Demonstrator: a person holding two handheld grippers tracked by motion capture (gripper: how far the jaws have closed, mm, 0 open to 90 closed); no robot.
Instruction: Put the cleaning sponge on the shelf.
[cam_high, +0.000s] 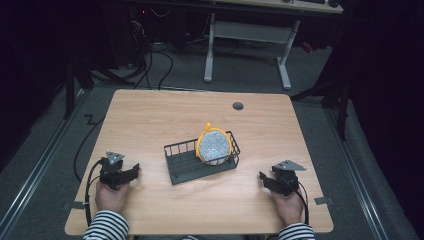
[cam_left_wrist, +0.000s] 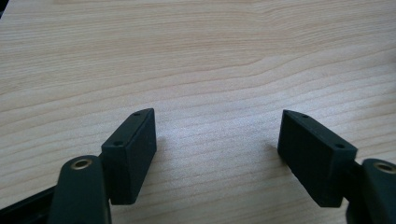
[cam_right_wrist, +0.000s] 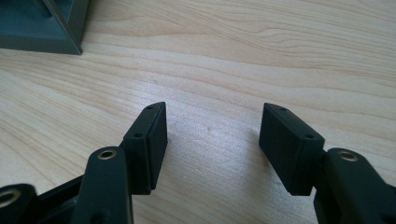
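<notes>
My left gripper (cam_high: 131, 172) rests on the table (cam_high: 150, 115), fingers spread, nothing between – parked clear of the work. Mid-table, the wire basket (cam_high: 186, 162) holds the speckled disc w/ yellow rim (cam_high: 215, 145), leaning on its right end. My right gripper (cam_high: 263, 177) – fingers spread, empty, just beside the basket.

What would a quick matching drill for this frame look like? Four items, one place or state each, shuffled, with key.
Items:
1. left tool
2. right tool
3. speckled round thing with the yellow rim
4. dark round hole

Places or states:
A. leaning in the wire basket
B. in the tabletop near the far edge
C. open and empty, near-right part of the table
D. open and empty, near-left part of the table

Pairs: 1-D, 2-C, 3-A, 4-B
</notes>
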